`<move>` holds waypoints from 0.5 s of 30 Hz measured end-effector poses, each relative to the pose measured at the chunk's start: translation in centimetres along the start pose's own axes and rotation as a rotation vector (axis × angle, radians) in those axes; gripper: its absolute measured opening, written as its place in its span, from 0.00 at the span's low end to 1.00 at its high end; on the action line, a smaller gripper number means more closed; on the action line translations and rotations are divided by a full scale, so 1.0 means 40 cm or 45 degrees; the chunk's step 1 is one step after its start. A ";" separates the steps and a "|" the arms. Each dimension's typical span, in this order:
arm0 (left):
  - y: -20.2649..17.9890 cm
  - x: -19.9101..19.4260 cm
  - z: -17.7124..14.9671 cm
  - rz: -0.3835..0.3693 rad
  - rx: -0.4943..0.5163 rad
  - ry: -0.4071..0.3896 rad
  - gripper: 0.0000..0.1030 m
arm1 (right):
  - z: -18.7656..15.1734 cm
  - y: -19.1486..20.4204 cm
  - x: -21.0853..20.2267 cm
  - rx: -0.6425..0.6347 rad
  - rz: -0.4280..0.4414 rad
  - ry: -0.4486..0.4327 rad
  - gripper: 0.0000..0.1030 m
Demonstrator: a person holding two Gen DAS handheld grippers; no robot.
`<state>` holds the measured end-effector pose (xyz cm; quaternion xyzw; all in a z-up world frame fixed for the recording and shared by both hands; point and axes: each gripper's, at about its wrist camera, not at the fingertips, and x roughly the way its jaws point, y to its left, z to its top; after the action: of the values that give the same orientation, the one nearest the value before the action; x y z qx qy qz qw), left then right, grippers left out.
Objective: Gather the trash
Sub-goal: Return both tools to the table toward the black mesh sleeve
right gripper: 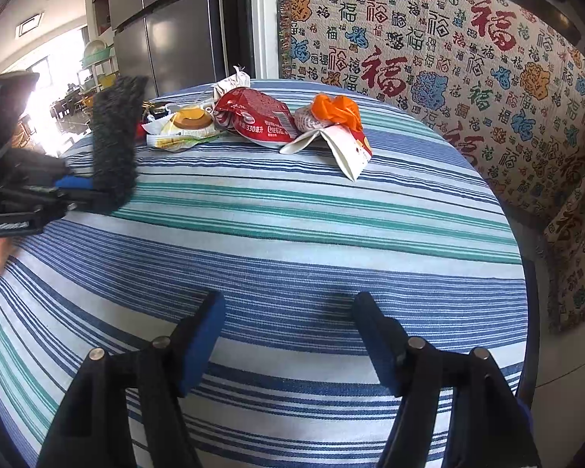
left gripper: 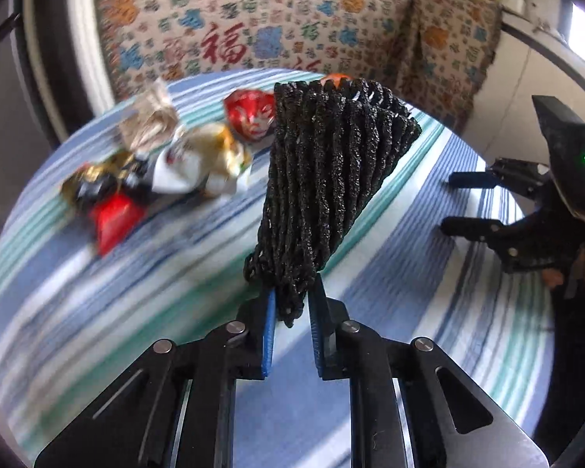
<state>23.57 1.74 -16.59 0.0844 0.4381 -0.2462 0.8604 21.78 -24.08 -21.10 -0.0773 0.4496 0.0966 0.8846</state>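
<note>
My left gripper is shut on the lower end of a black woven mesh piece and holds it upright above the striped tablecloth; it also shows in the right wrist view. Crumpled wrappers lie at the table's far side: a red Coca-Cola label, an orange and white paper, a yellow snack wrapper. In the left wrist view the pile lies left of the mesh. My right gripper is open and empty over the near table; it also shows at the right of the left wrist view.
The round table has a blue, green and white striped cloth. A sofa under a patterned throw stands behind and right of it. A steel fridge stands at the back left.
</note>
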 end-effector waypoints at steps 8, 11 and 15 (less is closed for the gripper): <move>-0.013 -0.135 -0.106 0.004 -0.216 -0.005 0.51 | -0.004 -0.002 0.001 0.006 0.000 0.000 0.70; -0.004 -0.130 -0.098 0.028 -0.241 -0.032 0.76 | -0.005 -0.002 0.001 0.006 0.000 0.001 0.70; -0.001 -0.093 -0.083 -0.023 -0.209 -0.029 0.83 | -0.005 -0.005 0.001 0.012 -0.004 0.000 0.71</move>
<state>19.35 4.22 -15.65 0.0068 0.4478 -0.2182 0.8671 21.71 -24.30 -21.23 -0.0738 0.4500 0.0931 0.8851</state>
